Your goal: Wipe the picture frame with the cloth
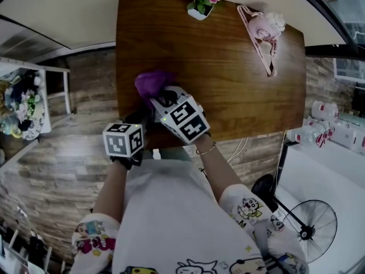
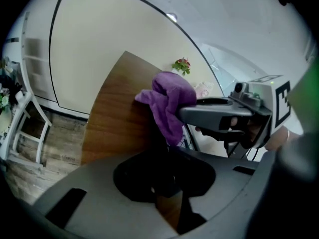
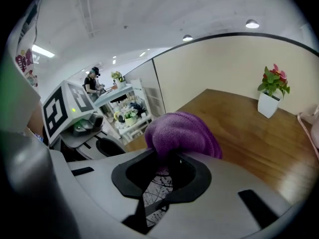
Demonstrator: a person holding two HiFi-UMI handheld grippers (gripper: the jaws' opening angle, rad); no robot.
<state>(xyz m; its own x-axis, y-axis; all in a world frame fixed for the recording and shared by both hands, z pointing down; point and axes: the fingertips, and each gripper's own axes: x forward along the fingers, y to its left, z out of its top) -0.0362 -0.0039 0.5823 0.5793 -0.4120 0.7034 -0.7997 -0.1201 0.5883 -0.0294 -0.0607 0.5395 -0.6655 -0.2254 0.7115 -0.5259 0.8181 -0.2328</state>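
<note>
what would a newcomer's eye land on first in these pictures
A bright purple cloth, pinched in the right tongs, stands out over the near left part of the wooden table. Just under it, the left tongs grip a dark, slim picture frame, seen edge-on. A small potted pink flower stands at the table's far edge.

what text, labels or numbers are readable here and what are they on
No readable text in any view.
marker cubes: black-and-white square patterns only, no letters.
white packs at the head view's right edge: red labels, too small to read.
shirt: cartoon prints, no legible words.
</note>
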